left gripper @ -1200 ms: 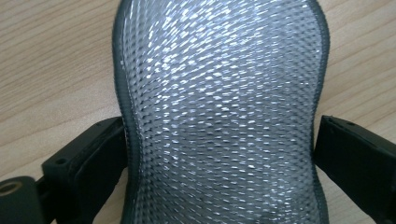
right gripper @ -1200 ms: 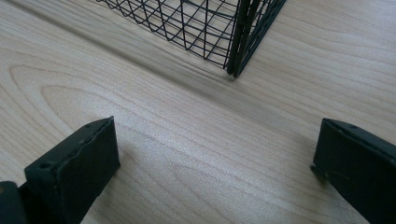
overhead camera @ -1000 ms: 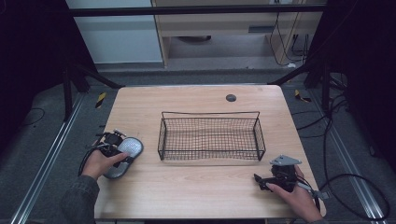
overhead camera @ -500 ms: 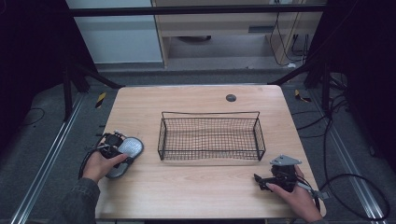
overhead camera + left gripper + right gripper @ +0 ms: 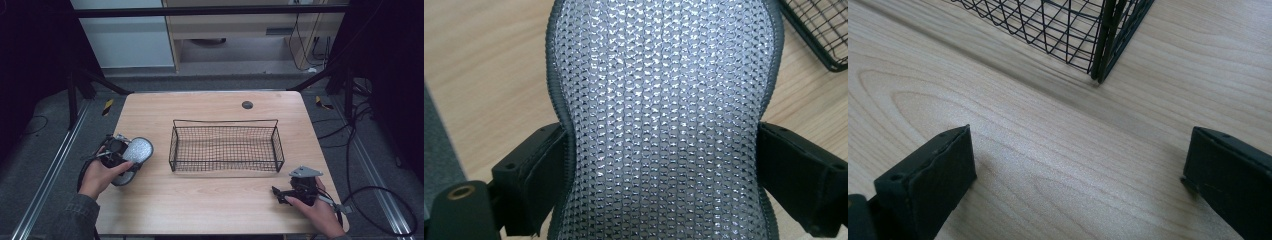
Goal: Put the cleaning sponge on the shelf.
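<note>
L gripper (image 5: 121,156) clamps silver mesh pad (image 5: 664,120); R gripper (image 5: 1078,175) spread wide nr basket (image 5: 226,146).

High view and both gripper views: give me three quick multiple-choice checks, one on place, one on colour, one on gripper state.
1. Where is the silver mesh pad relative to the wire basket?
A. Inside it
B. On the table to its left
C. Behind it by the round hole

2. What colour is the wire basket?
A. Black
B. White
C. Red

3. How does the right gripper stand?
A. Shut on the pad
B. Shut on the basket rim
C. Open, holding nothing

Answers: 1 B, the high view shows the pad left of the basket in the left gripper. 2 A, its wires are black. 3 C, the right gripper view shows its jaws apart over bare wood.
</note>
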Motion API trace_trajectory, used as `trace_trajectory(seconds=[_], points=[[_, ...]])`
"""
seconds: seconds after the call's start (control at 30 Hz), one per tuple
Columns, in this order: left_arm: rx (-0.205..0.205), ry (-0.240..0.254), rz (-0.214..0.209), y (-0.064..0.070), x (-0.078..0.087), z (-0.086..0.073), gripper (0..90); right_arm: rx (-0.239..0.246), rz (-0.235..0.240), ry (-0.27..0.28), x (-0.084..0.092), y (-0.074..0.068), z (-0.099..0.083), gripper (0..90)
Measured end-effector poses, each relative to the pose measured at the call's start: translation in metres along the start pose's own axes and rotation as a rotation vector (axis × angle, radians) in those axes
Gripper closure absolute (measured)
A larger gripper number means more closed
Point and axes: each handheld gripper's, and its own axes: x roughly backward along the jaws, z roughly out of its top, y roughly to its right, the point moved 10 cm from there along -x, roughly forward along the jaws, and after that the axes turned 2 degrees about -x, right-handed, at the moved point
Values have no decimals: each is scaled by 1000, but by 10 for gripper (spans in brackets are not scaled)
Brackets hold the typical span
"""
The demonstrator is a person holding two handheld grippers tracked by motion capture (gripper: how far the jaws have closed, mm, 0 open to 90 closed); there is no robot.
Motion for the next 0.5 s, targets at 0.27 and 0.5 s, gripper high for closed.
trace_trajectory(seconds=[0.27, 0.5], points=[[-59, 39, 21, 5, 21, 14, 95, 1, 1, 0, 0, 0, 0, 4], [-124, 81, 30, 16, 43, 37, 103, 1, 1, 0, 0, 0, 0, 4]])
